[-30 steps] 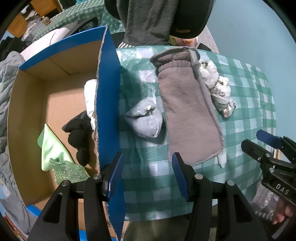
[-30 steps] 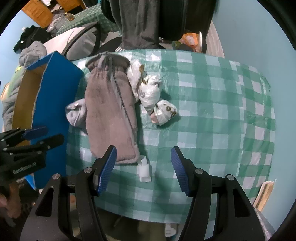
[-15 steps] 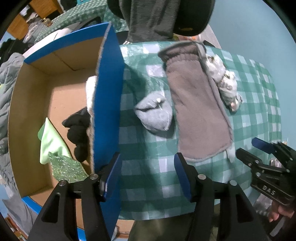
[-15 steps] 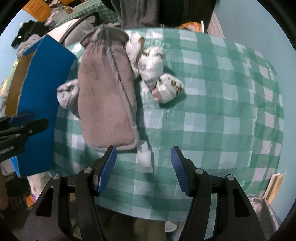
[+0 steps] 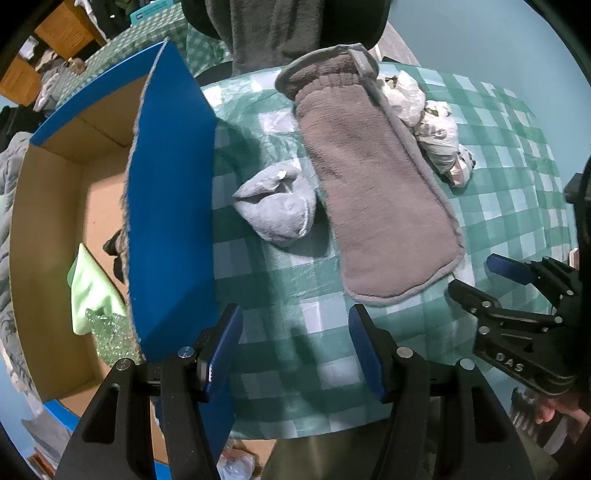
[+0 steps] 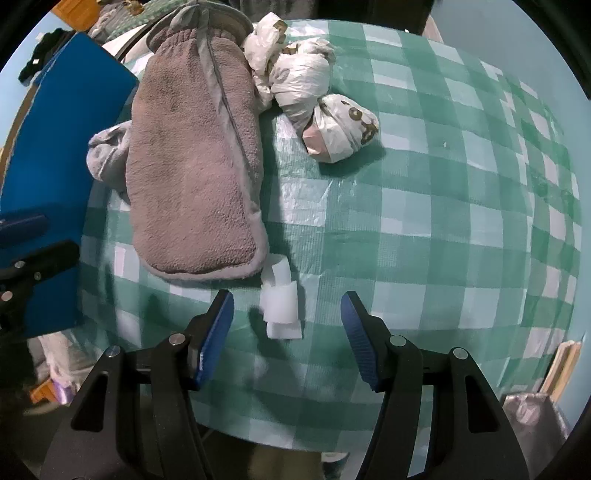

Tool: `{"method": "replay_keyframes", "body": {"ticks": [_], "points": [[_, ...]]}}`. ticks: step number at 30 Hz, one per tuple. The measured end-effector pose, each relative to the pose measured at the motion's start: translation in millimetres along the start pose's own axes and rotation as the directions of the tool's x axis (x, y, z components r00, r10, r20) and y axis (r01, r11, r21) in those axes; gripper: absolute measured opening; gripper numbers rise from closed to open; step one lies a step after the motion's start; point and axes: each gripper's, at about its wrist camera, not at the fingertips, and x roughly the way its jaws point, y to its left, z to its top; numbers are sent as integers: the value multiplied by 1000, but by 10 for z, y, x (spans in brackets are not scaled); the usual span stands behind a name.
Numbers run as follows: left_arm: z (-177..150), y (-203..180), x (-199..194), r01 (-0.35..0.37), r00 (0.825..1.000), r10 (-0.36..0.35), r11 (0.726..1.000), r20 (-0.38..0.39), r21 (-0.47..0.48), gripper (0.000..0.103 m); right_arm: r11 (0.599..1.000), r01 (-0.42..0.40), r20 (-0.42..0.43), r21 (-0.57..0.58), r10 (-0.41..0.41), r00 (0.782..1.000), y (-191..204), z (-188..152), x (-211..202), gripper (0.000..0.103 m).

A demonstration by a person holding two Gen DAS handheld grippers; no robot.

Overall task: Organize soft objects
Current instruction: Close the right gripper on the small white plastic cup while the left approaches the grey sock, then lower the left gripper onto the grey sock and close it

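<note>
A long brown fleece pouch (image 5: 373,184) (image 6: 192,155) lies on the green checked tablecloth (image 5: 295,295). Beside it on its left sits a rolled light grey sock (image 5: 277,210) (image 6: 107,155). Knotted white plastic bags (image 6: 317,96) (image 5: 432,129) lie on the pouch's other side. A small white folded piece (image 6: 280,306) rests by the pouch's near end. My left gripper (image 5: 295,350) hovers open over the cloth, near the blue box wall, nothing between its fingers. My right gripper (image 6: 286,332) (image 5: 480,273) is open, straddling the white piece without touching it.
A blue cardboard box (image 5: 170,206) (image 6: 55,147) stands at the table's left edge, holding a light green cloth (image 5: 92,291), a glittery green item (image 5: 110,336) and dark fabric. A chair with grey clothing (image 5: 273,29) is behind the table. A hand (image 5: 554,410) holds the right gripper.
Both grippers have come lower and closer to the table. The left one shifted right, away from the box wall, its fingers a little wider. The white piece now lies between the right fingers.
</note>
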Motion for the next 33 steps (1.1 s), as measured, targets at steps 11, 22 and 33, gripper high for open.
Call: {"method": "replay_keyframes", "body": {"ticks": [11,22,33], "points": [[154,-92,-71,7,1000,-7,1000,23,6,72,1000,8,-4,-6,-8,1000,30,-70,145,23],[390,-137,-27,2,999,-2,1000,34,9,74,999,-27,15,26,26,1000,-232,-15,44,15],[575,-151,101,-26,999,26,1000,28,-5,74,997,-39,31,62,38,999,-425,39,-134,15]]}}
